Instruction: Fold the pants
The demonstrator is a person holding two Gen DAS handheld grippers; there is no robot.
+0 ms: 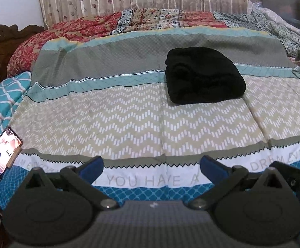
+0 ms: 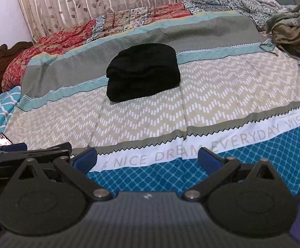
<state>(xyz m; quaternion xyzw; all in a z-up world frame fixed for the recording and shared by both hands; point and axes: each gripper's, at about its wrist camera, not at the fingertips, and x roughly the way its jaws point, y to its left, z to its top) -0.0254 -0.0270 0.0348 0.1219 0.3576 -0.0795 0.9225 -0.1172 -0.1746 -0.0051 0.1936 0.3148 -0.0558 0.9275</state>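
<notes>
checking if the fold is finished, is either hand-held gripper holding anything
Nothing is held. The left hand-held gripper and right hand-held gripper are open, apart from the folded black pants.

We see black pants at one o'clock on a bedspread banded grey, teal and beige-white zigzag; red floral quilt at eleven o'clock.

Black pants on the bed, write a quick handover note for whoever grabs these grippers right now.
Left gripper: open, empty, low over the bed's near edge.
Right gripper: open, empty, beside it.
Black fabric pants: folded into a compact bundle on the striped zigzag bedsheet, away from both grippers.
Done: this pair looks folded.
Left: possibly the crumpled olive clothes pile at the far right.
</notes>
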